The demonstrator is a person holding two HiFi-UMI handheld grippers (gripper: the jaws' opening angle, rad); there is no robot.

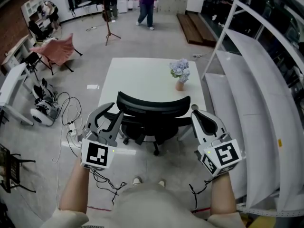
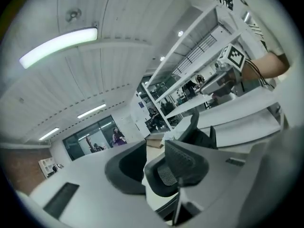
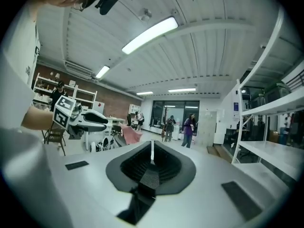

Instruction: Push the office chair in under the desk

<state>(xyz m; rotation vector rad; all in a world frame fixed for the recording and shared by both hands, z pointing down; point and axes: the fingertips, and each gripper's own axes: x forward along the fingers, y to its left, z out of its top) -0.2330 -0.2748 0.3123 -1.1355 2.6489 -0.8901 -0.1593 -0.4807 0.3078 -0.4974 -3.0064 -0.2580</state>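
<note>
Count: I saw one office chair (image 1: 153, 114), one desk (image 1: 137, 80) beyond it.
Left gripper (image 1: 114, 112): chair's left, fingers narrowly parted, empty.
Right gripper (image 1: 196, 113): chair's right, fingers closed, empty.

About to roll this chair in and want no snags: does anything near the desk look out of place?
Loose cables sprawl over the floor left of the office chair, beside it rather than under the desk. The flower pot stands upright. Nothing else stands out.
</note>
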